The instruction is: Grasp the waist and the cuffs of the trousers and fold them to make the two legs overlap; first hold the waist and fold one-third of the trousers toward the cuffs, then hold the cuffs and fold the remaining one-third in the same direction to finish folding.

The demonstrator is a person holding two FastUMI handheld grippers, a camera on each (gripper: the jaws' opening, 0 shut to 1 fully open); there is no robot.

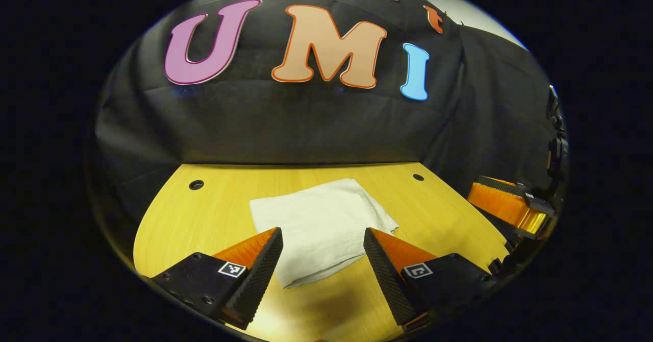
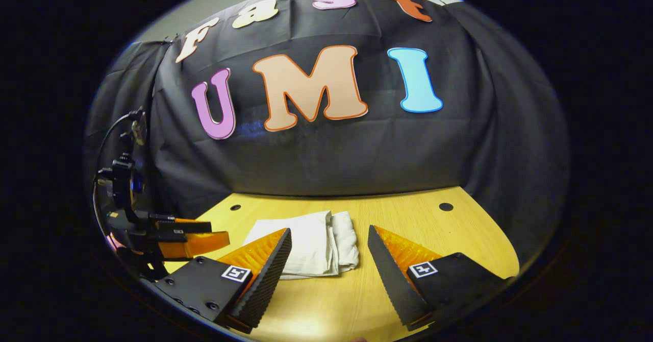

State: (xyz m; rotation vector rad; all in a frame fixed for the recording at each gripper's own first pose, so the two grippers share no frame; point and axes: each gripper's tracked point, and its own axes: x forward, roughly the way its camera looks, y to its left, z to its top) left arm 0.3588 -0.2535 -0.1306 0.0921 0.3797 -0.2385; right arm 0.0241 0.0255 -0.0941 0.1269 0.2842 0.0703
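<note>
In the left gripper view, the left hand-held gripper (image 1: 323, 260) hangs above the near edge of the desk (image 1: 183, 219) with its jaws spread wide and nothing between them. The white trousers (image 1: 316, 224) lie on the desk just ahead of the fingertips as a compact, layered packet, its near corner showing between the 2 fingers. The right hand-held gripper (image 1: 505, 204) shows at the right edge, apart from the cloth. 2 round holes (image 1: 196, 184) sit in the desk near its back edge, well apart from the packet.

In the right gripper view, the right hand-held gripper (image 2: 329, 260) is likewise wide open and holds nothing. The trousers (image 2: 311, 247) rest ahead of it, with stacked folded edges on the packet's right side. The left hand-held gripper (image 2: 204, 240) shows at the left, near the cloth's left end; whether it touches the cloth cannot be told from here.

Judging by the small stacked shape, the leg-over-leg fold and both one-third folds look done, so the task appears at or near its end. The next move would call only for drawing both grippers away without snagging the top layer. Nothing on the desk stands in the way.
</note>
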